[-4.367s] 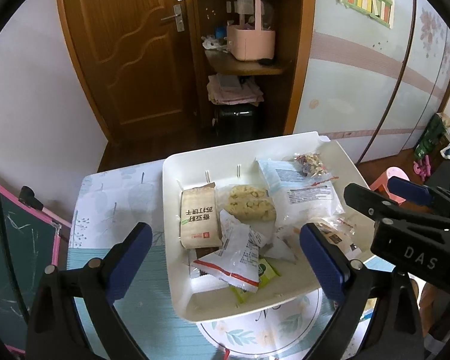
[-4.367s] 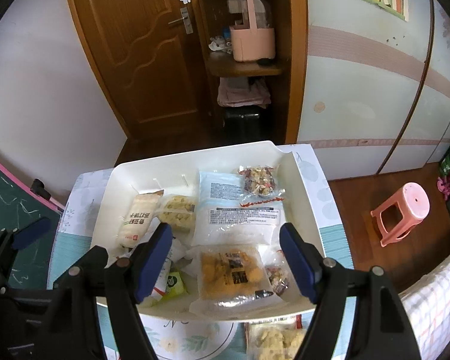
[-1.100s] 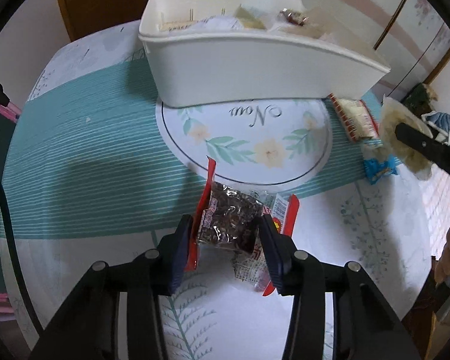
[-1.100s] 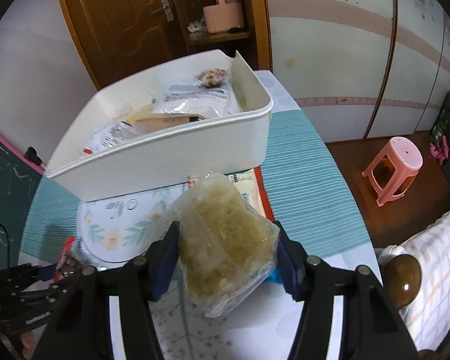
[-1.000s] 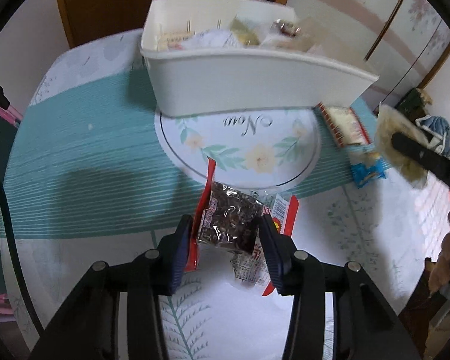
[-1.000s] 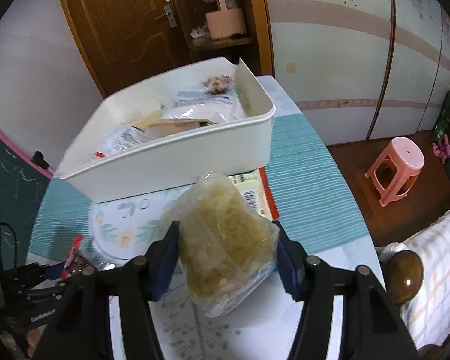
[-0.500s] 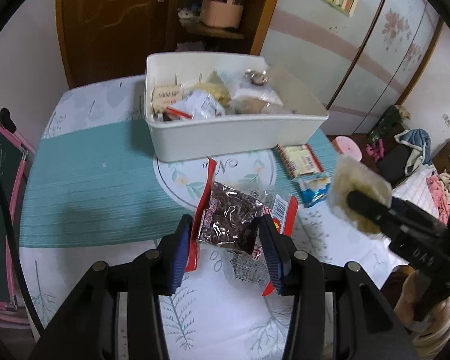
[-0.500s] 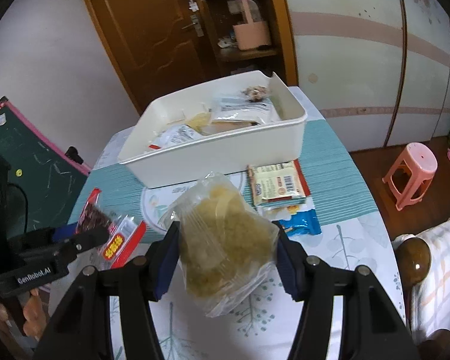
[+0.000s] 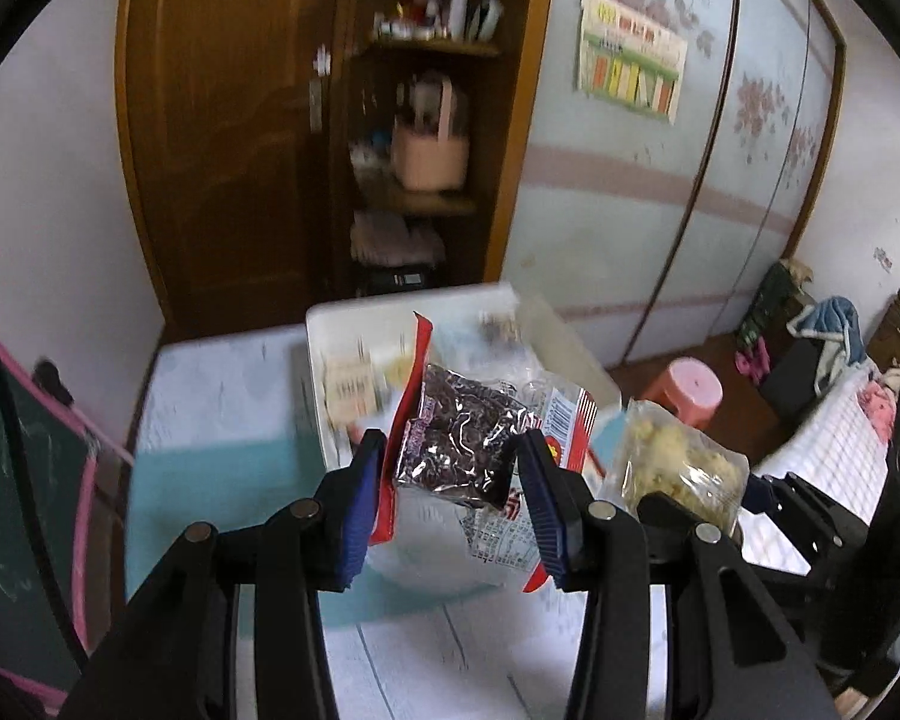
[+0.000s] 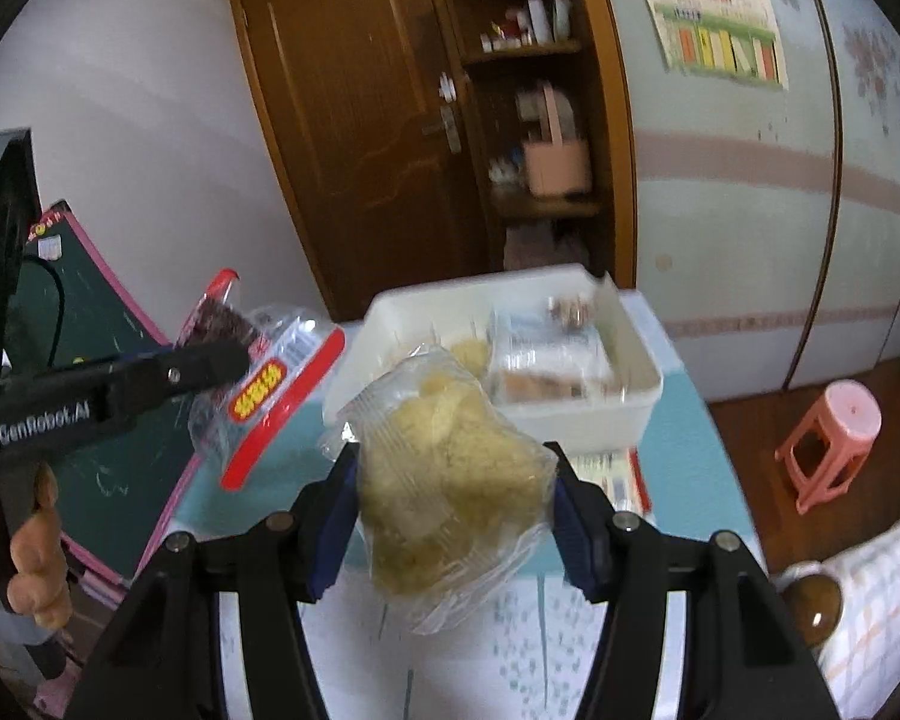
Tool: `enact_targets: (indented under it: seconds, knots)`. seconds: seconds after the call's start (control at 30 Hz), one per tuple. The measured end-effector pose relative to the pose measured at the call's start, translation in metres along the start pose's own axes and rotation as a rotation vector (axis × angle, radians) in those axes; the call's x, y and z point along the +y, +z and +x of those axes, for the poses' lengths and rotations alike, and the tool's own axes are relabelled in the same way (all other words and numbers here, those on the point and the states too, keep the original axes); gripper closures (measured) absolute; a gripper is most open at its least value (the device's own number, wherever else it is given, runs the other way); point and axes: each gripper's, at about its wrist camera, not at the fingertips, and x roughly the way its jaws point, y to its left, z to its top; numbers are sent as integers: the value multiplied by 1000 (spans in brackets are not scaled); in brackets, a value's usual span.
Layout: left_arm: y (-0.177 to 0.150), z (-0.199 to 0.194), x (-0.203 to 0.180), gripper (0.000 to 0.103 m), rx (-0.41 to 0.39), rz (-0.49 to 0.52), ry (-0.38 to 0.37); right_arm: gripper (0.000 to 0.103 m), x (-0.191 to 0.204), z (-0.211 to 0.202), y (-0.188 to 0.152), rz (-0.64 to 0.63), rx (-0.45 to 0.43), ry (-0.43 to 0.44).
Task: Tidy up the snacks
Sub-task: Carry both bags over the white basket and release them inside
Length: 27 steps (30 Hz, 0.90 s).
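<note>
Left wrist view shows the left gripper (image 9: 453, 468) pinching a red-edged packet of dark snacks (image 9: 459, 441) between its blue pads, held in the air near the camera, with the white bin (image 9: 315, 360) on the table (image 9: 210, 396) just beyond it. At the right of the same view the right gripper (image 9: 696, 501) comes in from the side, its jaws pressed onto a clear bag of yellow crisps (image 9: 675, 465). Right wrist view confirms that grip: the crisps bag bulges between the pads, its loose lower end hanging free, and the bin, already part filled with flat packets, sits farther off on the teal cloth. One packet (image 10: 615, 477) lies on the table at the bin's near wall, so the sorting looks unfinished. Both loads sit close together in the air; if the two grippers head for the bin at once, the packets could knock together and one might slip. The crisps bag is slick and puffy, so it could squirm out, while a tighter squeeze would likely crush the contents. The red-edged packet is held by its middle only, and its trailing flaps could catch the bin rim when it is lowered.
</note>
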Motion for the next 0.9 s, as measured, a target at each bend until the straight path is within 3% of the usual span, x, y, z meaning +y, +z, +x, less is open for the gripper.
enact_targets:
  seconds: [0.23,0.47,0.6,0.9]
  knots:
    - [69,-1,-6,59,-88,17,61,45,-1,1,68,-29,-124,-77]
    - [112,49,-4,59,-36,-25,98,45,-17,22,126,16,-171,-125]
    - [112,86,-5,59,17,-25,121,44,-22,48,138,14,-151,-149]
    - [105,163,-2,59,101,11,205,44,-32,134,123,-6,23,-212]
